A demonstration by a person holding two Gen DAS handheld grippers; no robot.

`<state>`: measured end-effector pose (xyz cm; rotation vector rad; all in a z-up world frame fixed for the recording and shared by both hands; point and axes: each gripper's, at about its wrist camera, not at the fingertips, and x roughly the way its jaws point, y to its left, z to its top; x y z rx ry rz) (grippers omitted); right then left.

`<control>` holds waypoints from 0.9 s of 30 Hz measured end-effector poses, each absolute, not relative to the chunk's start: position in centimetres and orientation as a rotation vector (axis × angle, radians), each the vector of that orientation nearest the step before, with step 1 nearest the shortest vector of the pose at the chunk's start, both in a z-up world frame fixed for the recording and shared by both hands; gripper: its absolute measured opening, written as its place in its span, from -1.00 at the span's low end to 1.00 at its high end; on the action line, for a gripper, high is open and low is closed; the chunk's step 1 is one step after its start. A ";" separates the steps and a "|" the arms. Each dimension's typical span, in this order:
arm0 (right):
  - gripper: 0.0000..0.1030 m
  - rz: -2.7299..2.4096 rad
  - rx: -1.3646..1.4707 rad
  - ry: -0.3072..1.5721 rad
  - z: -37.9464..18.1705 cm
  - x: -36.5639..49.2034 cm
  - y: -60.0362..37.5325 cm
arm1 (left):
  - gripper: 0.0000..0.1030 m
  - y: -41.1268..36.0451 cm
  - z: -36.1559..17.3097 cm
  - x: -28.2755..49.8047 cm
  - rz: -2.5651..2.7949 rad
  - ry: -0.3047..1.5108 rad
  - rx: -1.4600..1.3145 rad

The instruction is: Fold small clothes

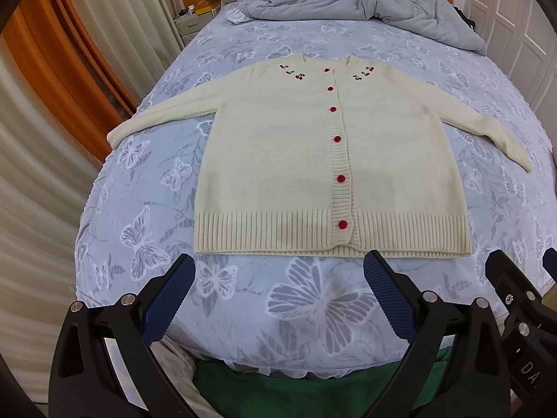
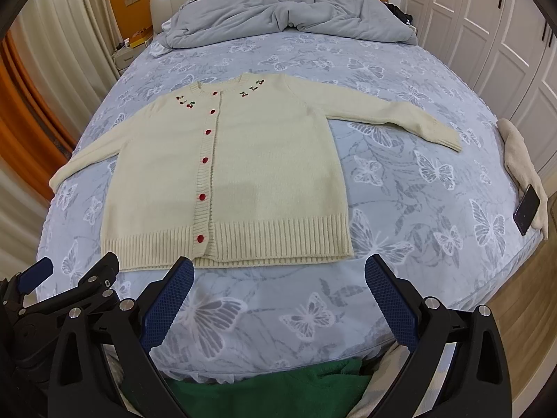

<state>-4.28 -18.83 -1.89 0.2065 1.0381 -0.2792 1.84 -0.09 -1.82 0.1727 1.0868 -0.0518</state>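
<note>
On my left, orange and cream curtains (image 1: 52, 111) hang beside the bed. My left gripper (image 1: 278, 292) hovers over the near edge of the blue butterfly-print bedsheet (image 1: 313, 299), its blue-padded fingers (image 1: 170, 296) wide apart and holding nothing. Just beyond it the cream knitted cardigan with red buttons and cherry embroidery (image 1: 278, 153) lies flat, buttoned, both sleeves spread outward, hem nearest me. My right gripper (image 2: 278, 296) sits just beside the left one, jaws likewise apart and empty. A rumpled grey duvet (image 2: 278, 14) is heaped at the far end. At the far right edge, a dark phone (image 2: 527, 214) rests on a beige cloth (image 2: 518, 153).
</note>
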 end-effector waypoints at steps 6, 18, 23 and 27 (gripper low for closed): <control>0.89 -0.278 0.213 1.047 -2.2 -3.5 -19.0 | 0.83 -0.2 -2.0 2.8 -0.044 1.094 0.176; 0.89 -0.226 0.418 1.018 -8.3 2.0 -28.3 | 0.87 -0.2 -5.4 7.5 -0.066 1.122 0.047; 0.89 -0.389 0.671 0.927 -12.9 5.8 -44.1 | 0.87 1.1 -7.4 10.7 -0.027 1.104 0.013; 0.88 -0.521 0.885 0.863 -16.6 8.2 -55.0 | 0.87 1.8 -9.1 12.7 0.005 1.106 -0.027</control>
